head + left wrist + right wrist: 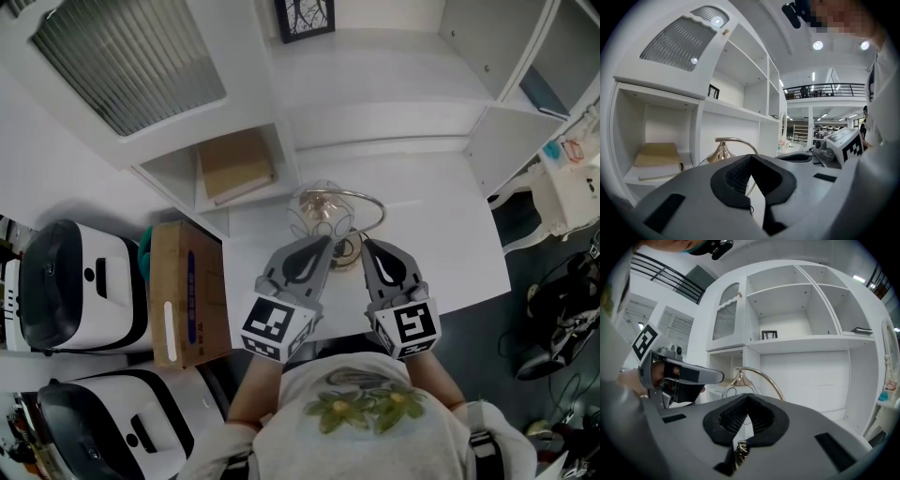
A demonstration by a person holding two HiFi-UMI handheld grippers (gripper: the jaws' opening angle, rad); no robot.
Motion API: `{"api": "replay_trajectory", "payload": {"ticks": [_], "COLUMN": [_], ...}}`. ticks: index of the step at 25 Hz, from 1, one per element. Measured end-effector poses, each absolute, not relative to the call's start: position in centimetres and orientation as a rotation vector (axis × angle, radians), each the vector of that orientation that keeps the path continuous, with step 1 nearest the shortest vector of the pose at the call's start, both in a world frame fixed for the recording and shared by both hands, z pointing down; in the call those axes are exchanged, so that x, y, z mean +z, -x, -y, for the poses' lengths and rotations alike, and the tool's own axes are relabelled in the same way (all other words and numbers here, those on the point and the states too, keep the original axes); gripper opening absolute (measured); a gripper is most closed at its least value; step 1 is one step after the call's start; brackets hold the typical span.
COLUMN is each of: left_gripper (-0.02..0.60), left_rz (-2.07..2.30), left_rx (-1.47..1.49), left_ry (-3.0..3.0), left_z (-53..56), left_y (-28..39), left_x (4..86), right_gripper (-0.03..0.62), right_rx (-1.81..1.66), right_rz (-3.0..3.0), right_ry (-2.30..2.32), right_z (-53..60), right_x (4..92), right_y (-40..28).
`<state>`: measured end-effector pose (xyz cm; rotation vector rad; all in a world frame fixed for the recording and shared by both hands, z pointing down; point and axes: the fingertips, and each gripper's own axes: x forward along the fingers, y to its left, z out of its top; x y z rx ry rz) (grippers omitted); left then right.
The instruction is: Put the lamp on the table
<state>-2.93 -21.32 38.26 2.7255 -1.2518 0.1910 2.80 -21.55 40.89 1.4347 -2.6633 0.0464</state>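
Note:
The lamp (334,217) has a gold arched arm, a gold cone and a thin wire shade. It stands on the white table (441,216) just past both gripper tips. In the head view my left gripper (322,247) and right gripper (368,247) sit side by side at the table's near edge, one on each side of the lamp's base. Both are shut with nothing between their pads. The lamp's arch (736,140) rises above my left gripper (751,157) in its own view. It shows again as an arch (761,375) over my right gripper (749,397).
A white shelf unit stands behind the table, with a tan book (234,164) in a low cubby and a framed picture (305,17) higher up. A cardboard box (187,292) and white machines (80,286) stand left of the table. A white chair (561,192) is at the right.

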Motion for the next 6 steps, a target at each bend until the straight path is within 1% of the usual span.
{"api": "replay_trajectory", "payload": {"ticks": [6], "left_gripper": [0.028], "left_rz": [1.260], "left_rx": [0.202], "left_ry": [-2.718], "left_z": [21.32], "left_y": [2.83], "left_x": [38.48], "right_gripper": [0.029], "right_rx": [0.048], "right_rz": [2.654], "right_ry": [-1.432], "right_z": [21.48], "right_x": [41.10], "right_y": [-2.90]}}
